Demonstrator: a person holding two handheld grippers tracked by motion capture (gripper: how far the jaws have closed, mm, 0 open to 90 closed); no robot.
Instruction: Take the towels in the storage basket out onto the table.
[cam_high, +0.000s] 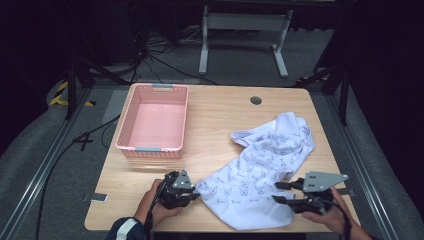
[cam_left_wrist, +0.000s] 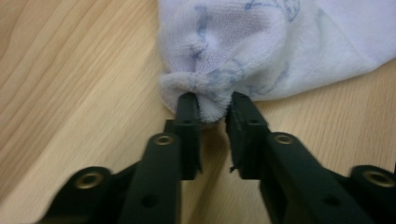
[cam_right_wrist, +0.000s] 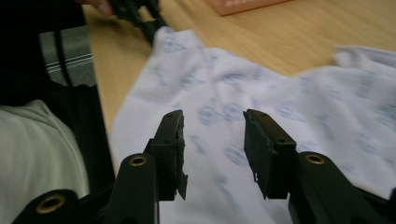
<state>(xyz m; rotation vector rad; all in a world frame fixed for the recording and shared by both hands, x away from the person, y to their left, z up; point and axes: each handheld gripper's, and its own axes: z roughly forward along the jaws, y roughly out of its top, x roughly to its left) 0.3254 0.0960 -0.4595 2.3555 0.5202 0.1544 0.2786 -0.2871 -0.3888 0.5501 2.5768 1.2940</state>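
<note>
The wooden bench (cam_high: 210, 125) carries everything, and the widest thing on it is a white towel (cam_high: 260, 170) with a small blue print, spread crumpled from the far right down to the near edge, between the person's two hands. To its left, well apart from it, stands a pink slatted basket (cam_high: 125, 135) with nothing in it.

The person's forearms come in from the near side. The left hand (cam_high: 155, 207) lies low on the bench, a striped sleeve behind it, and points its left tongs (cam_high: 199, 192) rightward at the towel's near-left corner. In the left gripper view a bunched fold of the towel's corner sits pinched between the two tips, the jaws only a narrow gap apart, with the cloth pressed on both sides.

The right hand (cam_high: 327, 217) holds the right tongs (cam_high: 276, 192) level, pointing left over the towel's near-right edge. Its jaws stand apart with the cloth lying beneath and beyond them; they grip nothing.
</note>
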